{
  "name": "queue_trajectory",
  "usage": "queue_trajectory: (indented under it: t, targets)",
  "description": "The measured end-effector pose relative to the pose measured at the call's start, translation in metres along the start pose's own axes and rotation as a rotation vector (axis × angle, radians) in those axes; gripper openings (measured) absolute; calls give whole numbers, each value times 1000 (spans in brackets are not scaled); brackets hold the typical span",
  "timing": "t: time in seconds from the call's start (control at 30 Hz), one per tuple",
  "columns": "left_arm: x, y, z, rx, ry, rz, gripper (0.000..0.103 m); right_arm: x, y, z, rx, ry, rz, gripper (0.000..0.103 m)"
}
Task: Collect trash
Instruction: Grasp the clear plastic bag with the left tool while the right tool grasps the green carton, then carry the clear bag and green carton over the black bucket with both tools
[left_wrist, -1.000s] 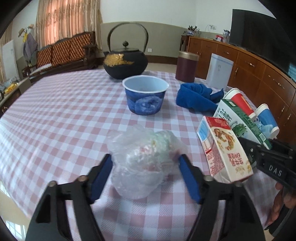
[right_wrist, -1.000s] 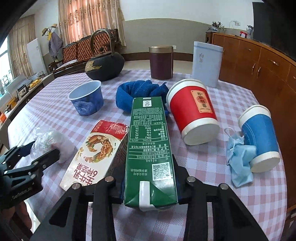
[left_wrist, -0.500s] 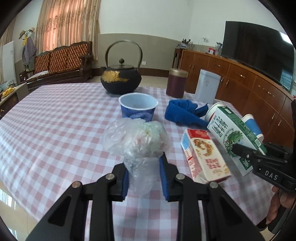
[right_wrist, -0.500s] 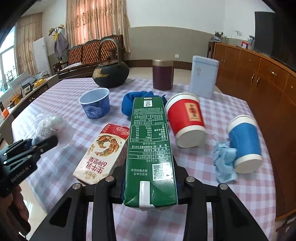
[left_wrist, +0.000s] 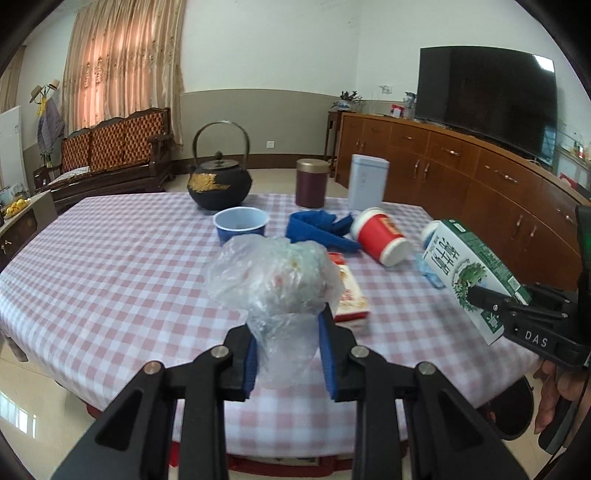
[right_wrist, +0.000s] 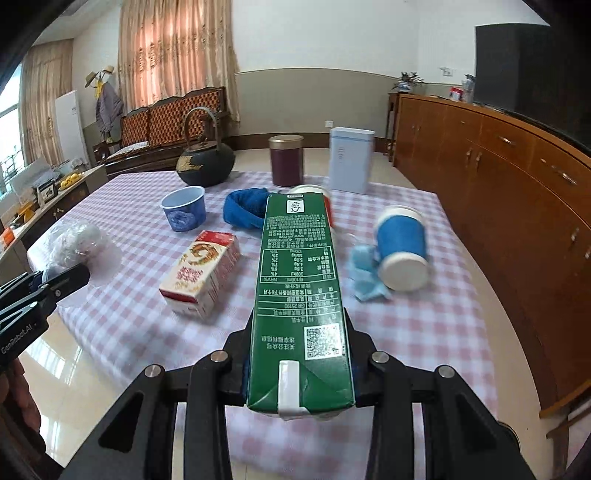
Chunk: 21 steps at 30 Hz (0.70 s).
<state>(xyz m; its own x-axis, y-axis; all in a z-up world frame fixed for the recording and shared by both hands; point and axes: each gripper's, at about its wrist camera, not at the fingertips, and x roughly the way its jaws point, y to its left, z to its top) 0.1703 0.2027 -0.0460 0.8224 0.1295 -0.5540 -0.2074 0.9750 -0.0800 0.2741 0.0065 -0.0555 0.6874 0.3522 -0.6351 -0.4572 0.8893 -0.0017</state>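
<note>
Your left gripper clamps the crumpled plastic bag above the checked table; your right gripper pinches the green carton. Only the right view shows the blue cup beside the crumpled mask.

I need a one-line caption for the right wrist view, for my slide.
Right gripper holds a green carton above the checked table; a red-and-white carton and tipped blue cup remain.
</note>
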Motion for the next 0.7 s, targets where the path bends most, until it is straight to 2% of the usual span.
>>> queue_trajectory:
  t: [0.27,0.7]
  targets:
    - [-31,-31,-6,13,-25,-49,29,-53,-23,-23,37,-25,-42,39]
    - [-63,-102,-6,96,-69,-163,29,-131,-82,-58,126,-66,-153,39]
